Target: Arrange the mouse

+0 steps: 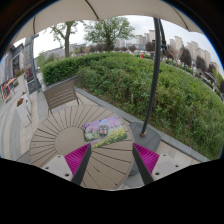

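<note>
The gripper (112, 160) is held with its fingers spread, nothing between them, above a round slatted wooden table (60, 135). No mouse can be made out. Just beyond the fingers a colourful flat pad (105, 129) lies on the table, with a chair (60, 95) far left. A mouse is judged light, rigid and smooth, best gripped across its sides.

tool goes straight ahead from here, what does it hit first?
Likely the pale pad with a floral print lying on the slatted round table, just beyond the open tool. Nothing sits between the fingers. Depth is uncertain.
</note>
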Motion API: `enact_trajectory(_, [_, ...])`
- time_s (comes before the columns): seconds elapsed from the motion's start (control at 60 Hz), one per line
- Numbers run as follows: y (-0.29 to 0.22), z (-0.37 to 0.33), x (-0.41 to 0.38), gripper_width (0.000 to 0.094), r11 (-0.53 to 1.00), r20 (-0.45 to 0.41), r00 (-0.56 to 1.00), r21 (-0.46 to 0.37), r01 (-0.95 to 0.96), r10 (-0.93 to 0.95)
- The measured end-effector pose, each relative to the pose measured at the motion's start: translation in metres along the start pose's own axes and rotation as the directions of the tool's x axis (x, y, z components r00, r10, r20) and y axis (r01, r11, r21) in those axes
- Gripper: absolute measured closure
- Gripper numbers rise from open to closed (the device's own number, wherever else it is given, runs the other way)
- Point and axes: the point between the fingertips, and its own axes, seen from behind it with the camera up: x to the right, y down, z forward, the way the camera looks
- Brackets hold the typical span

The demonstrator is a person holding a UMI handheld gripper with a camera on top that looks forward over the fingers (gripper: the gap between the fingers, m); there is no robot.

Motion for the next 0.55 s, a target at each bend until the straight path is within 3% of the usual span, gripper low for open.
enact_trajectory(0.55, [0.015,-0.002,-0.032,0.0088,1.000,0.074,0.997,-0.014,0.020,-0.019])
